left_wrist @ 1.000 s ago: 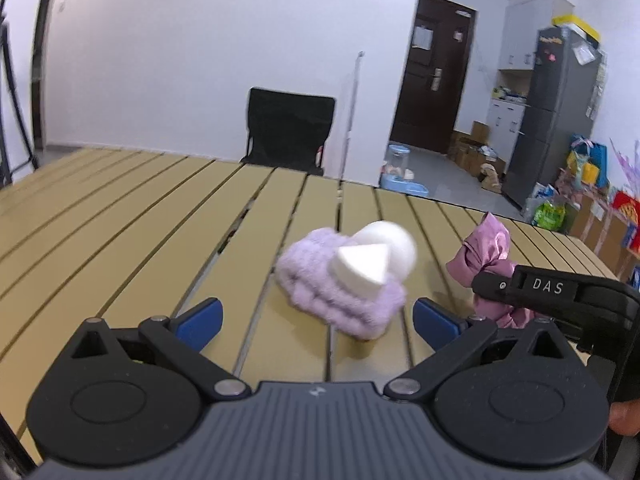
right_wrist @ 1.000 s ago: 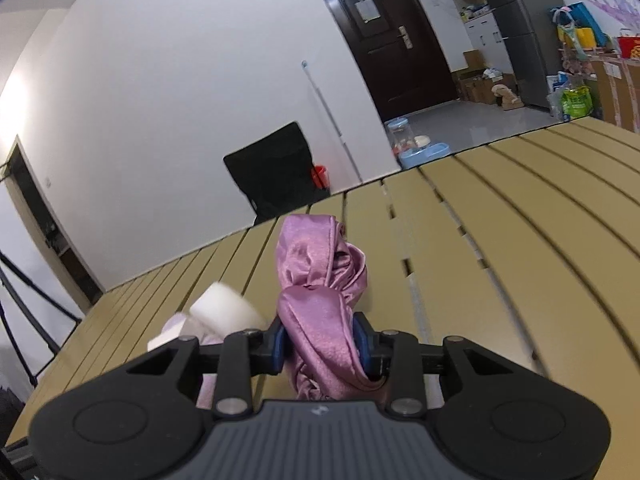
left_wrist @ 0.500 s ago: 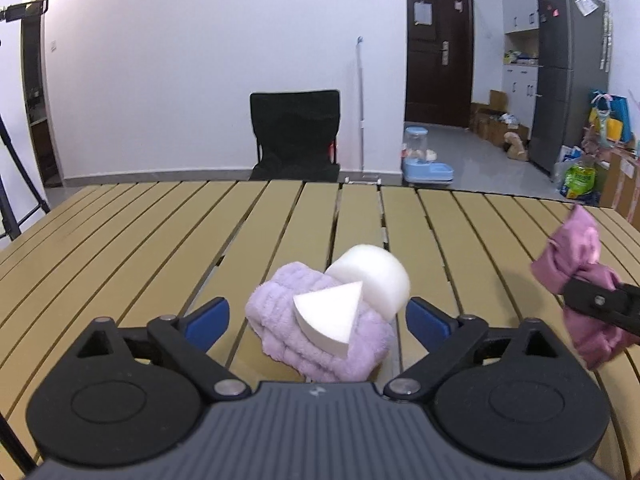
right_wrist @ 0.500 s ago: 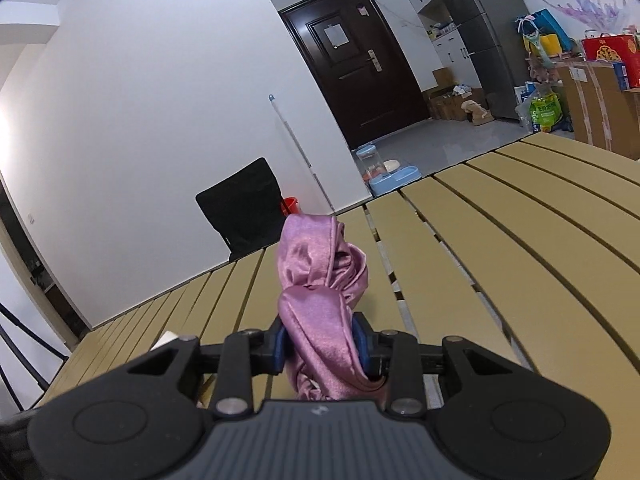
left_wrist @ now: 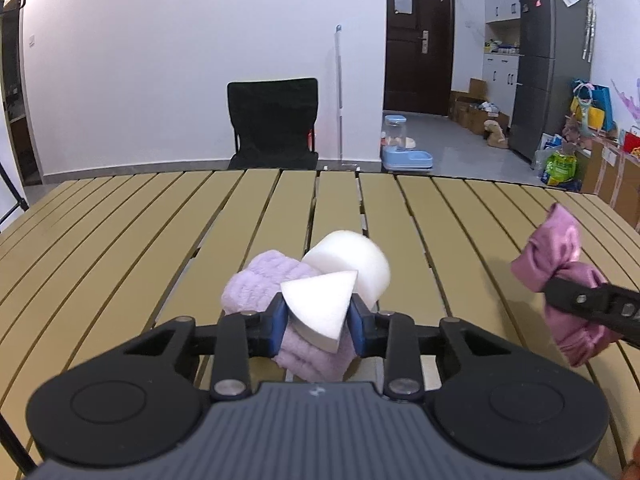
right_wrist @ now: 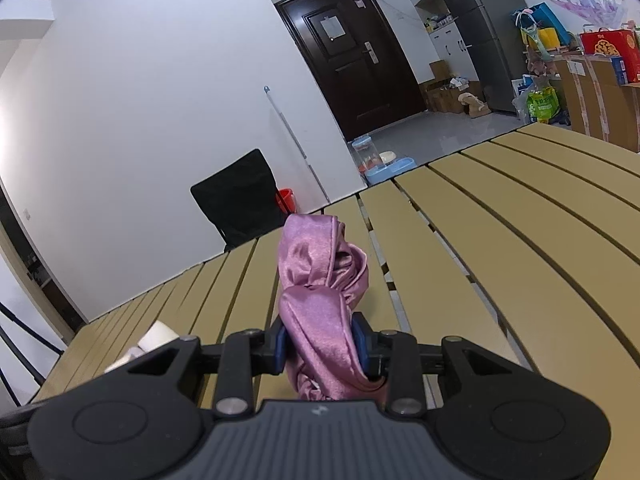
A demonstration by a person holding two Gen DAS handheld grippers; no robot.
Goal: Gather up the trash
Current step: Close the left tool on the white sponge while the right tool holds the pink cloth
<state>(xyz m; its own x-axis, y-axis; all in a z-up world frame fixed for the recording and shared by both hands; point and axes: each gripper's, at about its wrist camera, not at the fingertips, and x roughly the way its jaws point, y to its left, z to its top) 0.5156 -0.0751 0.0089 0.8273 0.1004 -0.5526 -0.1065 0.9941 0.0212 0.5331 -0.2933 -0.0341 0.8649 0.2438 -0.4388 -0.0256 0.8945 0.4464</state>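
My left gripper is shut on a white foam wedge that sits on a lilac fluffy cloth. A white foam cylinder lies just behind the wedge, against the cloth. My right gripper is shut on a pink satin cloth and holds it above the slatted table; the cloth also shows at the right of the left wrist view. The foam cylinder shows at the lower left of the right wrist view.
The tan slatted table stretches ahead in both views. A black chair stands beyond its far edge. A dark door, a grey fridge and bags on the floor are at the back right.
My left gripper has closed from wide open onto the white foam wedge. My right gripper has carried the pink cloth away to the right and a little higher.
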